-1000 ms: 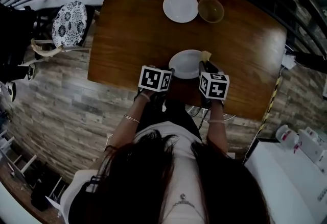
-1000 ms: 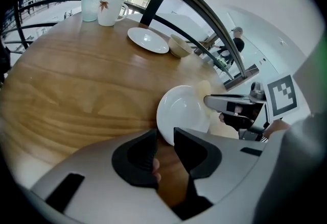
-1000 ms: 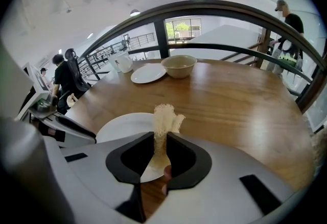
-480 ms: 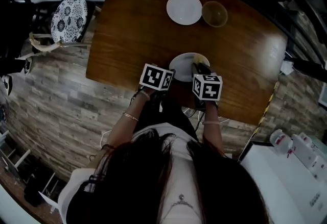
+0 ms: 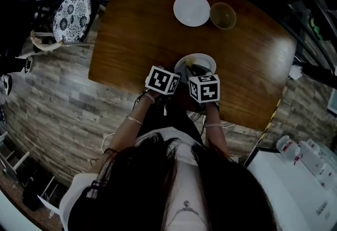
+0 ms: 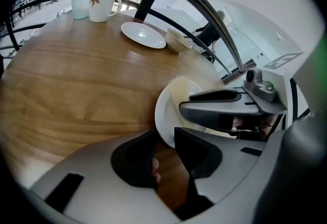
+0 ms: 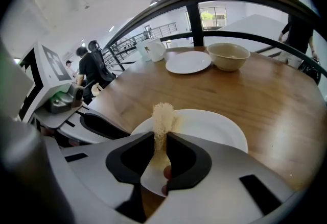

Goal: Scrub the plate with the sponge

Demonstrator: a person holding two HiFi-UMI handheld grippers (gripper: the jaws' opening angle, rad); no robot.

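Plate (image 5: 204, 59) by the near table (image 5: 137, 30) edge, sponge (image 5: 191, 60) on it.
Head view: both claws meet over it, with wide bare wood beyond and to their left. Left gripper view: the left claw (image 6: 163, 141) is released, its jaws just widened, and the plate rim sits loosely between the tips. Right gripper view: the right claw (image 7: 161, 139) is clenched on the upright sponge, with clear wood ahead up to a second plate (image 7: 188, 62) and a bowl (image 7: 228, 55).

White round plate (image 7: 214, 128), flat near the table's (image 7: 265, 90) front edge; thin tan sponge (image 7: 162, 116), upright on the plate's near side, pinched in the right gripper (image 7: 161, 139).
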